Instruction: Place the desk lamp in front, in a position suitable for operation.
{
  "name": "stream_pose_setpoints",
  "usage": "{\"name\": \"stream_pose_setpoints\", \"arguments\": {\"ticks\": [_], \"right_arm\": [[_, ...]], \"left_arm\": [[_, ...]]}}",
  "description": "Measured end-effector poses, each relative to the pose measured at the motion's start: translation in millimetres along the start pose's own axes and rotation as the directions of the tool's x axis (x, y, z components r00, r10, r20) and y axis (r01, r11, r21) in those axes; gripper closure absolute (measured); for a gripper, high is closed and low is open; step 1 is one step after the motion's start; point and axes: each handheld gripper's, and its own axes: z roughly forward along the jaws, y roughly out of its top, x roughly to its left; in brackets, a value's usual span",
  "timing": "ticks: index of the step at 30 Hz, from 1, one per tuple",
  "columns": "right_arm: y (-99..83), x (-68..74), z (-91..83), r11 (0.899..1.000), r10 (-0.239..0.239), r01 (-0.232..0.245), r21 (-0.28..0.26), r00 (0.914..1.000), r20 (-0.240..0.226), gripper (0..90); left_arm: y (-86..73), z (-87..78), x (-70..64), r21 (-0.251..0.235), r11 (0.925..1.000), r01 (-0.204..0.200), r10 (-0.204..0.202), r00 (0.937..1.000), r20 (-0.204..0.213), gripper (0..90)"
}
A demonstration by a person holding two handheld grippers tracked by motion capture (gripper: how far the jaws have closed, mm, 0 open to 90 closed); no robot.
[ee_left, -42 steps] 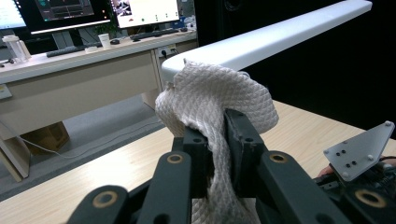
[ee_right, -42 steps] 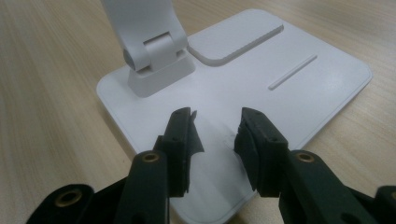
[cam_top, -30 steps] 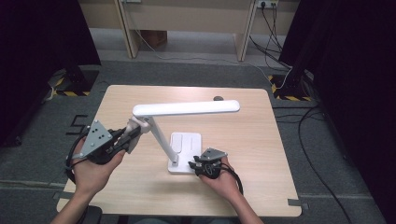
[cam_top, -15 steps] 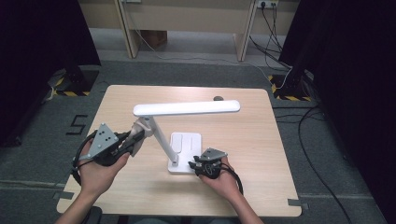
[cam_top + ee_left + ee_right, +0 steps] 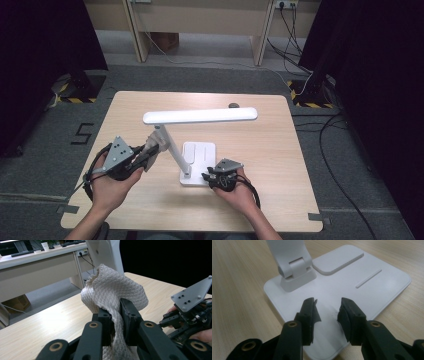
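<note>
White desk lamp [image 5: 192,145] as landmark, standing mid-table [image 5: 280,200]: flat base [image 5: 197,167], slanted stem [image 5: 172,150], long horizontal head [image 5: 200,116] on top.

Left gripper [image 5: 145,157] just left of the stem, jaws clamped on a grey-white waffle-weave cloth [image 5: 112,292]; cloth bunched above the jaws and pointed at the stem, close to it or just touching, contact hard to tell from the high view. Left hand [image 5: 112,187] behind it, well left of the base.

Right gripper [image 5: 327,312] at the near right corner of the base, jaws parted narrowly, nothing between them, tips over the base plate and seemingly pressing or hovering low on it. Right hand [image 5: 240,192] just in front of the base. Looks like bracing the lamp.

Step in hand, as a judgement: wiping the lamp with the cloth, stem part under way or about to start, right side steadying the base. Next move calls for: keeping the clamp on the cloth, pressing the bunched part against the stem and sliding along its slant; light sideways force only, else lamp tips or skids; right gripper to hold the base down meanwhile.

In the way: lamp head overhanging the stem, limits upward travel of the left gripper; hinge block [image 5: 295,272] at the foot of the stem, a snag point for cloth.

Around: small dark round thing [image 5: 233,105] on the table behind the lamp head, well apart; cables [image 5: 320,130] on the floor right of the table; desk legs [image 5: 137,30] far behind.
</note>
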Motion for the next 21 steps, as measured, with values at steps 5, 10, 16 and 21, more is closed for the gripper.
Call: {"name": "stream_pose_setpoints", "arguments": {"ticks": [5,10,16,21], "right_arm": [[0.0,0.0,0.0,1.0,0.0,0.0,0.0,1.0,0.001,65.0],[0.0,-0.2,-0.1,1.0,0.0,0.0,0.001,1.0,0.002,64.9],[0.1,-0.4,-0.4,1.0,0.0,0.0,0.003,1.0,0.003,64.9],[0.1,-0.4,-0.3,1.0,0.0,0.0,0.003,1.0,0.003,65.0]], "left_arm": [[-5.2,4.0,-1.1,0.013,0.9999,-0.003,0.003,1.0,0.001,78.9],[-12.2,9.4,-3.3,0.025,0.9997,-0.004,0.004,1.0,-0.001,78.9],[-17.8,13.5,-5.7,0.043,0.9991,-0.001,0.001,1.0,0.001,78.9],[-25.3,17.7,-8.7,0.066,0.9977,0.013,-0.013,0.9999,0.007,78.9]]}}
